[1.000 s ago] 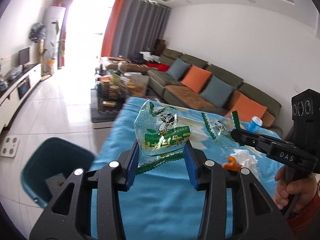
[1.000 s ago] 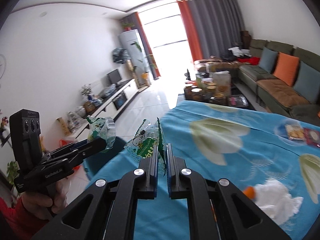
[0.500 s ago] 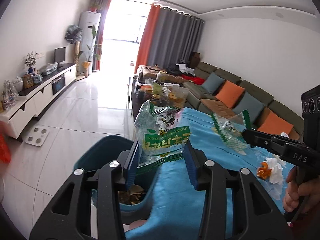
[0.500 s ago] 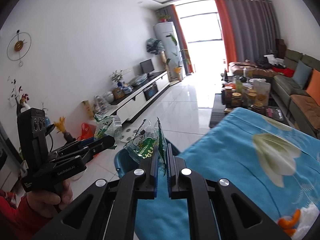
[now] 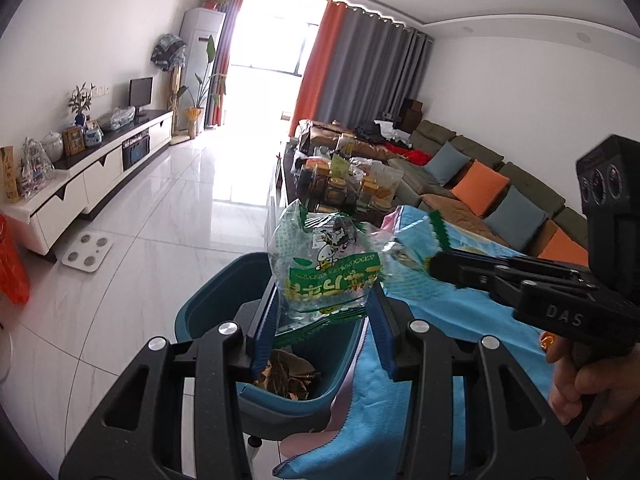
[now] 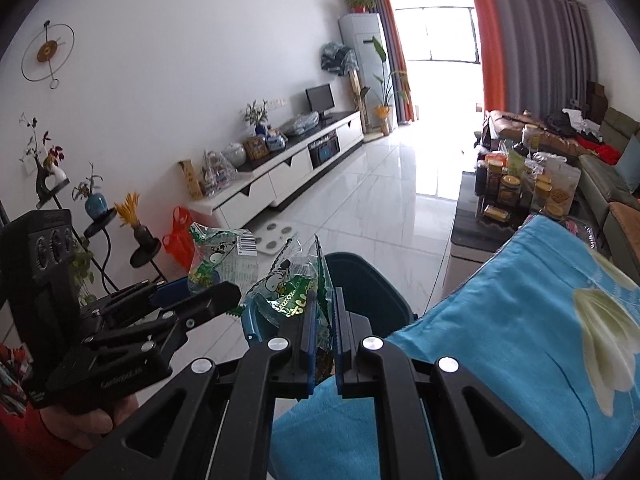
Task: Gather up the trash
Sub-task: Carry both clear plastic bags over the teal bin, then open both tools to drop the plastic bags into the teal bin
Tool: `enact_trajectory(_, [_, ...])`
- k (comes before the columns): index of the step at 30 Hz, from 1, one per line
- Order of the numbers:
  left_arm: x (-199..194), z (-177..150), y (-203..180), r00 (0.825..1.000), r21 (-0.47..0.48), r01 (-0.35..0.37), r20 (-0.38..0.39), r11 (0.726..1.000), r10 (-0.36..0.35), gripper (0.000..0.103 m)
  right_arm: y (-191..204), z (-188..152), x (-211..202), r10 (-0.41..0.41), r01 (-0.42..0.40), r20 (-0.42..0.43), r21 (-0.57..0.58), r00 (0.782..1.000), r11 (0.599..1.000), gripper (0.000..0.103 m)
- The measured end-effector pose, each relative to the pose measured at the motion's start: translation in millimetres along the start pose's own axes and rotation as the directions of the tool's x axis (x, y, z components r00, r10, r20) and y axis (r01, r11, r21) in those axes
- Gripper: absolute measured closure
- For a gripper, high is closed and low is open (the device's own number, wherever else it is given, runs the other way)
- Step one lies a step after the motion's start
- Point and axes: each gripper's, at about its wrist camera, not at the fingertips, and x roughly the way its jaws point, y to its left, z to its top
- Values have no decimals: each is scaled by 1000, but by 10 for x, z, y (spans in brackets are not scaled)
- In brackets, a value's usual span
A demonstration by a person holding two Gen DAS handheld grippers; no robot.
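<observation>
Beside the desk's left edge, at 6 o'clock in the left wrist view, the teal bin stands on the pale tiled floor, its mouth open and brown scraps lying inside. The blue cloth hangs over the desk edge just right of the bin's rim, a corner drooping toward 6 o'clock. Open floor runs from the bin toward 12 o'clock, with a white scale at 9 o'clock and a loaded coffee table at 1 o'clock.

The left claw is clamped on a green-printed clear wrapper, which stands up between its blue pads above the bin's opening. The right claw has its jaws pressed nearly together on a second wrapper, pinched by one edge and leaning toward 11 o'clock, over the bin's near rim. In the left wrist view that second claw reaches in from 3 o'clock, just beside the first wrapper.
</observation>
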Motion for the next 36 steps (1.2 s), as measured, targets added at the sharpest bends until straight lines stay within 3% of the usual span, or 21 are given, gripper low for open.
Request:
enact_trajectory(11, [763, -138, 170, 992, -71, -35, -125, 997, 26, 61, -72, 10, 572, -27, 25, -125, -12, 992, 1000, 97])
enact_trajectory(27, [1649, -385, 298, 966, -105, -81, -252, 991, 52, 60, -200, 30, 1262, -65, 57, -294, -36, 954, 998, 97])
enact_trajectory(30, [1765, -406, 303, 962, -104, -89, -268, 991, 58, 58, -176, 14, 1345, -68, 56, -315, -46, 947, 997, 95])
enact_trajectory(34, [1856, -447, 295, 959, -102, -104, -274, 989, 73, 38, -178, 7, 1389, -64, 58, -324, -30, 944, 998, 86])
enact_trajectory(36, [1833, -470, 239, 961, -98, -109, -266, 989, 80, 36, -184, 9, 1388, -53, 50, -325, -20, 944, 999, 86])
